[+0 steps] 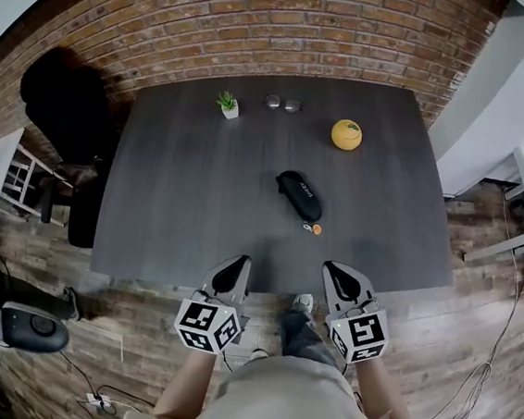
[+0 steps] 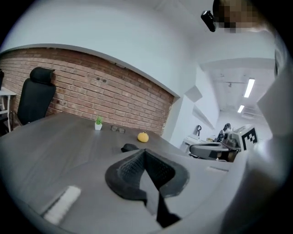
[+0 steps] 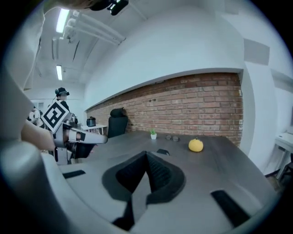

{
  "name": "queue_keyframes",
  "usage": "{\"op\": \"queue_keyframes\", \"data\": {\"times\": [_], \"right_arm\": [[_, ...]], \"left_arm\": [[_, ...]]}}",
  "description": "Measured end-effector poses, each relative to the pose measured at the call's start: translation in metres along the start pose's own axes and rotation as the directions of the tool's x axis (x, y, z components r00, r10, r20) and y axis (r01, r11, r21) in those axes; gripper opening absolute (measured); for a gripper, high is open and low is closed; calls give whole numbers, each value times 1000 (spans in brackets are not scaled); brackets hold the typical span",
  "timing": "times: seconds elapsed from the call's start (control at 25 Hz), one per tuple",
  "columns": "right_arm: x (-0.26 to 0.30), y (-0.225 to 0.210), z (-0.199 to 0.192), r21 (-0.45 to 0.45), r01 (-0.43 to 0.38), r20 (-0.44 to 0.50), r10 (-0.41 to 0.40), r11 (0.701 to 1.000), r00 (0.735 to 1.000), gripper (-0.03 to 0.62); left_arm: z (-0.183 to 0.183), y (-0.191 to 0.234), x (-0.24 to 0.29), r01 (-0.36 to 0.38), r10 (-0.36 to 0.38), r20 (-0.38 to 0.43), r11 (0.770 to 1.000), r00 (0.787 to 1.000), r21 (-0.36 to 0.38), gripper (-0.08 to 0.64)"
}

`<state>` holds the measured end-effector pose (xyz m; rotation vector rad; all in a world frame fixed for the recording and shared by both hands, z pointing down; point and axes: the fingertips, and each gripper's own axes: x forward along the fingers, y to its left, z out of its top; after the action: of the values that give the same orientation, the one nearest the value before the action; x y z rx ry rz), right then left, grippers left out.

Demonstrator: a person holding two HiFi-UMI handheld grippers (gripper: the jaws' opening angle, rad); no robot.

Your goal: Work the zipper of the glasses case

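Observation:
A black glasses case (image 1: 299,195) lies near the middle of the dark table (image 1: 188,205), with a small orange zipper pull (image 1: 316,228) at its near end. It shows small and far in the left gripper view (image 2: 129,147) and the right gripper view (image 3: 163,152). My left gripper (image 1: 235,268) and right gripper (image 1: 339,275) hover over the table's near edge, well short of the case. Both are shut with nothing between their jaws.
A yellow round fruit (image 1: 346,135), a pair of glasses (image 1: 283,103) and a small potted plant (image 1: 228,106) stand at the far side of the table. A black office chair (image 1: 64,99) is at the left. A brick wall runs behind the table.

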<state>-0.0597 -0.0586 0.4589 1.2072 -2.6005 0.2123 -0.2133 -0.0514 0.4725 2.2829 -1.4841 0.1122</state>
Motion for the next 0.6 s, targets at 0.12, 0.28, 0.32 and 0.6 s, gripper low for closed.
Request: {"op": "queue_keyframes", "data": {"times": [0.12,0.28,0.32,0.6], "right_arm": [[-28,38,4,-4,11,36,-10,1000,999,3],[-59,83,0,2,6,57,-7,1000,998,3],[-66,93,-2,-1,6,61,-6,1000,998,3],[-102,137,-13,-28,-4,94,7,1000,996,3]], "left_arm": [[-12,-18,-32,54,-54,0,998,999,24,10],[-27,-32,-73,57,-58,11,998,998,40,10],[-29,-36,-83,57,-57,19,998,998,34,10],[-41,-48,-142,54,-56,46,997,997,49,9]]}}
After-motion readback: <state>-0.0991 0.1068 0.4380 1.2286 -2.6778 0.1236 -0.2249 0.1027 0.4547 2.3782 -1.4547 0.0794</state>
